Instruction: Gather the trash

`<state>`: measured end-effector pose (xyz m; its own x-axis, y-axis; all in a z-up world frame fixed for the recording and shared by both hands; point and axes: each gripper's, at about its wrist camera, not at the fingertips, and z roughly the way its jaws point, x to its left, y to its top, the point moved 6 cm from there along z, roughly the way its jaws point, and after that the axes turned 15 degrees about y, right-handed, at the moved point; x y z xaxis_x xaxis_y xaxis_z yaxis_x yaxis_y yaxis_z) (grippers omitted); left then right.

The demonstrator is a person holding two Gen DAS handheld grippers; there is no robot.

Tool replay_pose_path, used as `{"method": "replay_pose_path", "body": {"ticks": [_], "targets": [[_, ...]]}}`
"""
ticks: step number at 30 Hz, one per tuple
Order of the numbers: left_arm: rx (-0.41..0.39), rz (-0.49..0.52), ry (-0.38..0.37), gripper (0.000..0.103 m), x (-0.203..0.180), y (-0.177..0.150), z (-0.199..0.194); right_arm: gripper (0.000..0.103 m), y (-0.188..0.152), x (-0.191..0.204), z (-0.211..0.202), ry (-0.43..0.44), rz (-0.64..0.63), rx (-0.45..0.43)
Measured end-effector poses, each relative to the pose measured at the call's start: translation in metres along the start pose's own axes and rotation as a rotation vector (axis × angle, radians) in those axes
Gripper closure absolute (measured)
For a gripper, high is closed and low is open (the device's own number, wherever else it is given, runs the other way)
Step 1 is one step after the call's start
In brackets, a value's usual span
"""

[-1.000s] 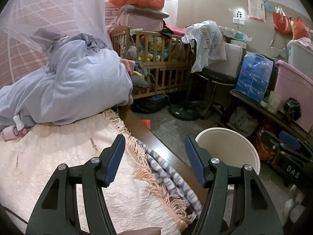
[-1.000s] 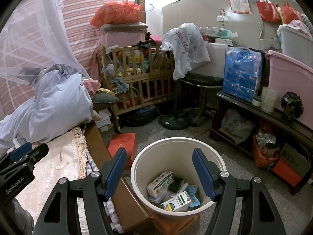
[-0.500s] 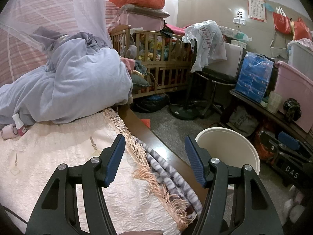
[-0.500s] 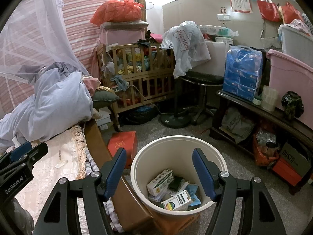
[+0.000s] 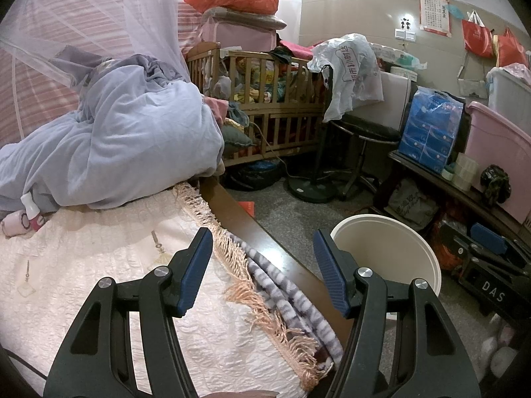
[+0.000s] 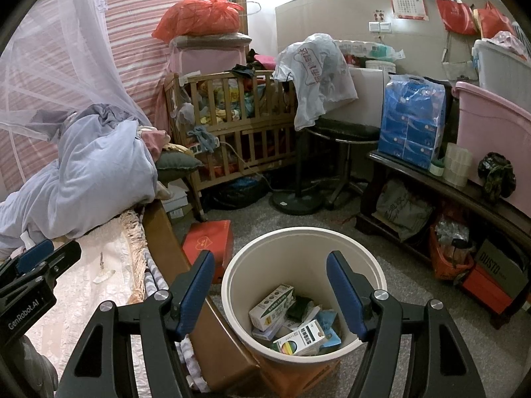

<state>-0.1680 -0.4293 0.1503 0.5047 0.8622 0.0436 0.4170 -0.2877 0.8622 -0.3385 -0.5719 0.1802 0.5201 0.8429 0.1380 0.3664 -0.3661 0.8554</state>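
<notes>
A cream round trash bin (image 6: pixel 303 242) stands on the floor beside the bed; it also shows in the left wrist view (image 5: pixel 385 242). Several small boxes and wrappers (image 6: pixel 295 325) lie in its bottom. My right gripper (image 6: pixel 270 293) is open and empty, above the bin's mouth. My left gripper (image 5: pixel 262 272) is open and empty, over the bed's fringed edge, left of the bin. The left gripper also shows in the right wrist view (image 6: pixel 36 275) at the far left.
A bed with a white quilt (image 5: pixel 99 265), lilac duvet (image 5: pixel 126 146) and wooden side rail (image 5: pixel 252 232). A red box (image 6: pixel 207 242) lies on the floor. A wooden crib (image 6: pixel 232 126), stool (image 6: pixel 341 152) and low shelf (image 6: pixel 431 192) crowd the room.
Both grippers have drifted slightly; the view has shifted a little. Jaws stay open and nothing was picked up or dropped.
</notes>
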Motion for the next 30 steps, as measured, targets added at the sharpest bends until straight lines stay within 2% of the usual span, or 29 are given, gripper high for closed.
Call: {"method": "replay_pose_path", "body": {"ticks": [9, 30], "targets": [[0.003, -0.001, 0.002, 0.041, -0.001, -0.001, 0.001, 0.035, -0.009, -0.001, 0.004, 0.003, 0.003, 0.009], [0.016, 0.0, -0.008, 0.041, -0.002, -0.012, 0.001, 0.035, -0.006, 0.0, 0.004, 0.002, 0.004, 0.013]]}}
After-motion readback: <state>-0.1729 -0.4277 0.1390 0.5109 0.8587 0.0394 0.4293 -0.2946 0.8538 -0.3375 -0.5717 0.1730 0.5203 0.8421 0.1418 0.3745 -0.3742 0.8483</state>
